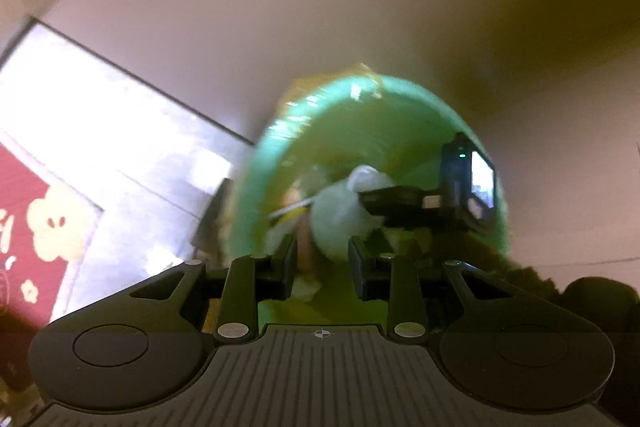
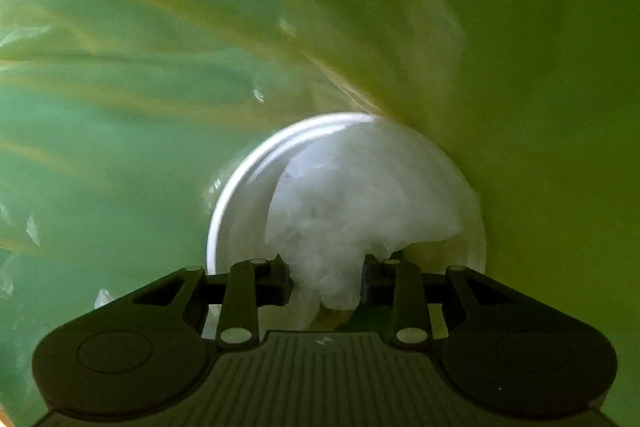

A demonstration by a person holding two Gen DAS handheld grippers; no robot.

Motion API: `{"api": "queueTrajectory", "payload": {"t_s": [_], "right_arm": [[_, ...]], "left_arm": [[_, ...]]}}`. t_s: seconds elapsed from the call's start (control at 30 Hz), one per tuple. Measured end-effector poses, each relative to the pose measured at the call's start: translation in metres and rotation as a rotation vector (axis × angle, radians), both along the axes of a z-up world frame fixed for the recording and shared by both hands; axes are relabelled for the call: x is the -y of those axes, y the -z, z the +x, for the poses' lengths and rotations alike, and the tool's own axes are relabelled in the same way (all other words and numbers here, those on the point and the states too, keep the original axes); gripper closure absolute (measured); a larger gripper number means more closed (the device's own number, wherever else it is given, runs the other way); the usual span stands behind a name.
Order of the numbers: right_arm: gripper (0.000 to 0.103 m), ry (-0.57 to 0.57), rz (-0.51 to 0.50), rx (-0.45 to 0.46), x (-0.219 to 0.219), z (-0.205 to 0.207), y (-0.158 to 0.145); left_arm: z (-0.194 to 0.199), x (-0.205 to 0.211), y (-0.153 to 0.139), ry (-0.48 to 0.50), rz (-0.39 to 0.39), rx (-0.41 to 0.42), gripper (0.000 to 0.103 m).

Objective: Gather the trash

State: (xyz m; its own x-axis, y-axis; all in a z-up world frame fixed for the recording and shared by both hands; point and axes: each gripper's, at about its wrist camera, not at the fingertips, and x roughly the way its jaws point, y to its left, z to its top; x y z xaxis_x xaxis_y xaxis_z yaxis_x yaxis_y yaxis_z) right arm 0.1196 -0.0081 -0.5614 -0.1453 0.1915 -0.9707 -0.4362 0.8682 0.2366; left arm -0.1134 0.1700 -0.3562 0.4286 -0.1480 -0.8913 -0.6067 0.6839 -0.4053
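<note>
Crumpled white tissue wad (image 2: 340,227) sits pinched between the right gripper (image 2: 326,279) pads, deep inside a translucent green plastic bin liner (image 2: 120,107). Liner walls fill the whole right wrist view, wrinkled and glossy on the left side, smoother yellow-green on the right. Behind the wad: a round white disc with a raised rim (image 2: 236,187), lying at the bottom of the liner; the wad overlaps it, contact unclear.

Left wrist view, blurred: left gripper (image 1: 323,267) hangs above the liner's green mouth (image 1: 288,131), jaws spread, nothing gripped. Right gripper (image 1: 408,203) shows there reaching into the bin from the right, white wad (image 1: 340,219) at its tip. Other scraps lie in the bin, too smeared to identify.

Outside the bin: pale grey floor tiles (image 1: 120,131), a red mat with cream flower print (image 1: 36,227) at left, a plain beige wall (image 1: 320,7) behind.
</note>
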Motion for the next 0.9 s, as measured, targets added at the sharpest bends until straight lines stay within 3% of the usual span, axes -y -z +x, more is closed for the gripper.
{"api": "queueTrajectory", "payload": {"t_s": [0.07, 0.17, 0.37, 0.47, 0.6, 0.77, 0.83, 0.9], "right_arm": [[0.069, -0.046, -0.013, 0.024, -0.003, 0.000, -0.019], [0.058, -0.098, -0.001, 0.081, 0.003, -0.008, -0.063], [0.056, -0.206, 0.036, 0.247, 0.049, -0.047, -0.186], [0.056, -0.214, 0.059, 0.409, 0.084, -0.068, -0.264], [0.056, -0.140, 0.051, 0.716, 0.137, -0.085, -0.354], [0.056, 0.013, -0.060, 1.120, 0.189, -0.099, -0.434], [0.054, 0.083, -0.074, 1.211, 0.202, -0.093, -0.464], [0.050, 0.160, 0.001, 1.219, 0.212, -0.082, -0.489]], "left_arm": [[-0.006, -0.008, -0.008, -0.021, 0.015, 0.011, 0.072], [-0.007, -0.016, -0.028, -0.019, 0.039, 0.044, 0.072], [0.014, -0.016, -0.096, 0.056, 0.152, 0.155, 0.072], [0.024, -0.007, -0.150, 0.119, 0.227, 0.272, 0.072], [0.037, 0.012, -0.220, 0.184, 0.321, 0.439, 0.072], [0.056, 0.044, -0.280, 0.232, 0.434, 0.617, 0.072], [0.069, 0.058, -0.299, 0.246, 0.441, 0.676, 0.072], [0.082, 0.080, -0.317, 0.272, 0.493, 0.719, 0.072]]}}
